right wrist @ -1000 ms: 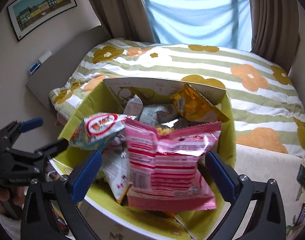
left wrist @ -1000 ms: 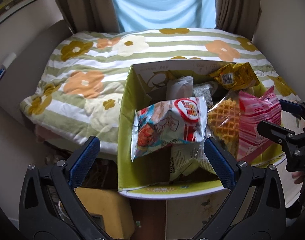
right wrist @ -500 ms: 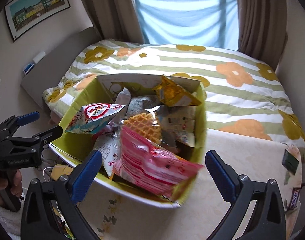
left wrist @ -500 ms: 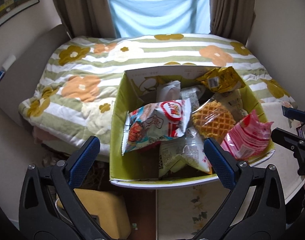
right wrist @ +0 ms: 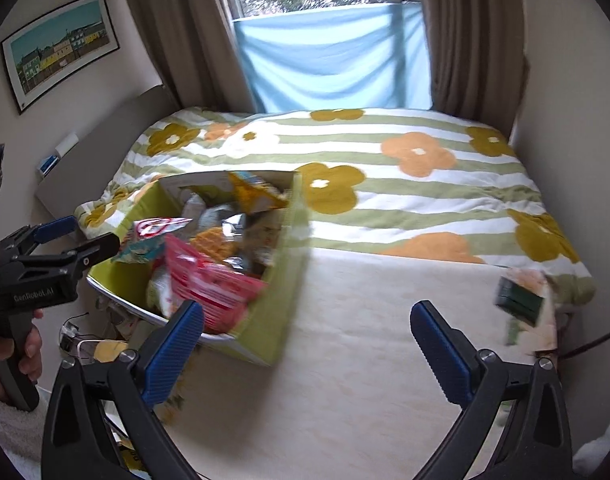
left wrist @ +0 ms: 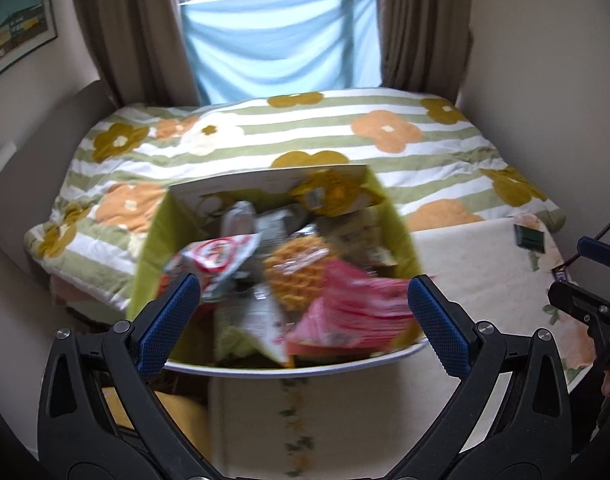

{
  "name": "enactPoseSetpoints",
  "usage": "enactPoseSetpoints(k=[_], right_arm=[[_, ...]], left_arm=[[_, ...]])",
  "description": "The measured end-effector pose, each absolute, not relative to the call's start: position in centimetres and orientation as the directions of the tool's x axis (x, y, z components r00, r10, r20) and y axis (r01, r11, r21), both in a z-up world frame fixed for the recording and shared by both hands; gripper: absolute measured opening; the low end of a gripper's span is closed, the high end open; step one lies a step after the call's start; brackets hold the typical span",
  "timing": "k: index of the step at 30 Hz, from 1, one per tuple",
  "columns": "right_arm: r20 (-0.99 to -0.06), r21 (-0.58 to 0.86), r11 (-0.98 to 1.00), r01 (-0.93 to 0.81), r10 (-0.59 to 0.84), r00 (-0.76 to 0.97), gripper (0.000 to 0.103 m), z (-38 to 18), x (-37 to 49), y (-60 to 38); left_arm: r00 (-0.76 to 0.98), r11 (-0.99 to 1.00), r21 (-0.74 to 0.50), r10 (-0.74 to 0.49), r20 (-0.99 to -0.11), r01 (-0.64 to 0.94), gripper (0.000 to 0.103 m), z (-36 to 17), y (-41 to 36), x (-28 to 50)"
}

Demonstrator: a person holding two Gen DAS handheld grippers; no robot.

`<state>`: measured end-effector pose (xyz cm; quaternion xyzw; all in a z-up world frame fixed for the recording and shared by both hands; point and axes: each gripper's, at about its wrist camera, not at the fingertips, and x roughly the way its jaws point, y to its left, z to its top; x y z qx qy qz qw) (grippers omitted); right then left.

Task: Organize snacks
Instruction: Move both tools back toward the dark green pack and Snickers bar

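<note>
Snacks fill the green cardboard box (left wrist: 147, 256) that sits at the near left end of my cream floral table (right wrist: 385, 360), in the lower middle of the left wrist frame and left of centre in the right wrist frame. On top I see a pink striped packet (left wrist: 353, 312) leaning against the box's near right corner, a waffle in clear wrap (left wrist: 297, 276) just behind it, a red and white bag (left wrist: 221, 256) toward the left wall, and a yellow packet (left wrist: 337, 196) propped at the far rim; both views are smeared, so I cannot read any labels. My left tool (left wrist: 301, 316) is released, its blue pads spread either side of the box's near edge and gripping nothing. My right tool (right wrist: 305, 344) is also spread wide and empty, over bare tabletop to the right of the box. A small dark green packet (right wrist: 519, 304) lies alone near the table's far right corner, well apart from the box. Behind the table is a bed under a striped flower blanket (right wrist: 385, 184).
</note>
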<state>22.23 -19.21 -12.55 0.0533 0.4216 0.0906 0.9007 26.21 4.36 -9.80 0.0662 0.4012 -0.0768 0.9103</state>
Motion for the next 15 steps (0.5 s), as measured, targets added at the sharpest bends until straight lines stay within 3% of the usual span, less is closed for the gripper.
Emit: enactPoseSetpoints(k=[15], right_arm=[[-0.773, 0.084, 0.996, 0.045, 0.037, 0.633, 0.103, -14.8, 16.6, -35.1]], left_arm=[[0.58, 0.915, 0.025, -0.233, -0.781, 0.402, 0.103, -13.2, -17.7, 25.9]])
